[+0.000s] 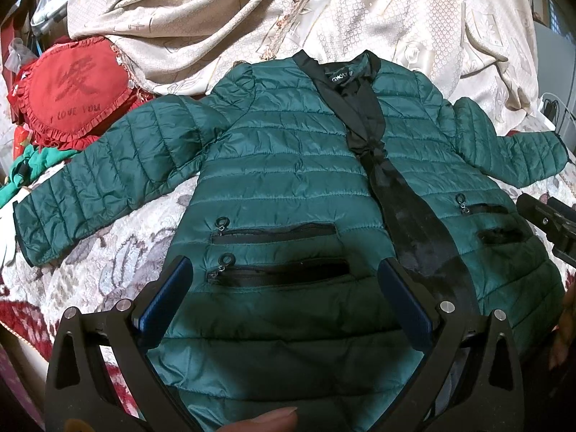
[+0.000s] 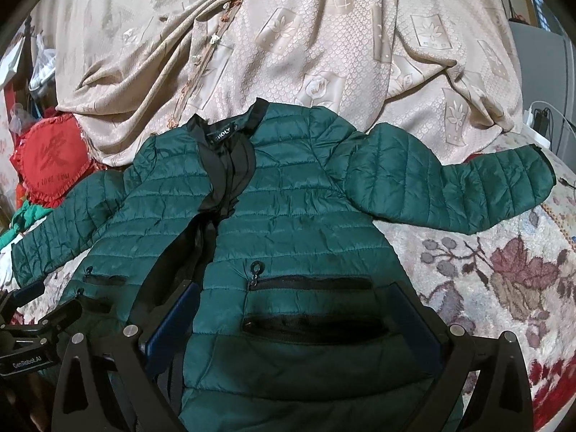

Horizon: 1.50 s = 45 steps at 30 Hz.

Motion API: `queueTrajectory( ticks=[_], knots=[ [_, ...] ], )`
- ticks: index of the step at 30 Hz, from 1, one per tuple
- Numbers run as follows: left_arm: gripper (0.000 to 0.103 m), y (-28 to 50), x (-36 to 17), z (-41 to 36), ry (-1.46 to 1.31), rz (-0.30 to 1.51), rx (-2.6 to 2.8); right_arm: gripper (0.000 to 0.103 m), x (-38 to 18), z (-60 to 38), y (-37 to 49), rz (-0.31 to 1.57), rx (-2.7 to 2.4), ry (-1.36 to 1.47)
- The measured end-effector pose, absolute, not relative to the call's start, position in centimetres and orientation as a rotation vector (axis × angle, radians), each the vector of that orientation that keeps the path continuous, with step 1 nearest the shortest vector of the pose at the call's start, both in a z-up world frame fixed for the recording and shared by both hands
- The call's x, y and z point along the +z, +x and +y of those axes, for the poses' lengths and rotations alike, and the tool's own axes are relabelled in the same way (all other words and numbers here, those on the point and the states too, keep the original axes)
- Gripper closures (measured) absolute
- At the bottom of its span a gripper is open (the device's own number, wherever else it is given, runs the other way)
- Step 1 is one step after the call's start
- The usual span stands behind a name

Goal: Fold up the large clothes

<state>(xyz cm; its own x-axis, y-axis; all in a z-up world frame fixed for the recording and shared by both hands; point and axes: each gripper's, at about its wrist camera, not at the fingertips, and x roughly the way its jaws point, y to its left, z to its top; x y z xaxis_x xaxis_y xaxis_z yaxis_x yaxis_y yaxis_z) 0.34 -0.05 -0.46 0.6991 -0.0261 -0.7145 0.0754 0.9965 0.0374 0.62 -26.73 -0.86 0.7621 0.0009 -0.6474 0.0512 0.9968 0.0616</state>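
A dark green quilted jacket (image 1: 288, 158) with black trim lies flat, front up, on a floral bedcover, collar away from me, both sleeves spread out. It also shows in the right wrist view (image 2: 288, 216). My left gripper (image 1: 284, 277) is open and empty, hovering over the jacket's left panel by the lower zip pockets (image 1: 277, 273). My right gripper (image 2: 295, 302) is open and empty over the right panel's pockets (image 2: 313, 324). The right gripper's body shows at the left wrist view's right edge (image 1: 550, 223); the left gripper's body shows at the lower left of the right wrist view (image 2: 32, 327).
A beige patterned cloth (image 2: 288, 36) is heaped behind the collar. A red frilled cushion (image 1: 72, 86) and green fabric (image 1: 32, 165) lie beyond the left sleeve. The floral bedcover (image 2: 504, 270) extends right under the right sleeve (image 2: 450, 187). Cables and a charger (image 2: 540, 118) sit at far right.
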Motion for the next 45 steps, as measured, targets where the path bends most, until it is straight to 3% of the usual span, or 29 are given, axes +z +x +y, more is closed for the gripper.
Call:
queueTrajectory(
  ticks=[31, 45],
  knots=[
    [0.000, 0.0, -0.6, -0.1, 0.068, 0.797, -0.057, 0.000, -0.8, -23.3, 0.0, 0.685, 0.113, -0.049],
    [0.000, 0.1, -0.7, -0.1, 0.071, 0.799, -0.059, 0.000, -2.4, -22.0, 0.7, 0.763, 0.148, -0.089]
  ],
)
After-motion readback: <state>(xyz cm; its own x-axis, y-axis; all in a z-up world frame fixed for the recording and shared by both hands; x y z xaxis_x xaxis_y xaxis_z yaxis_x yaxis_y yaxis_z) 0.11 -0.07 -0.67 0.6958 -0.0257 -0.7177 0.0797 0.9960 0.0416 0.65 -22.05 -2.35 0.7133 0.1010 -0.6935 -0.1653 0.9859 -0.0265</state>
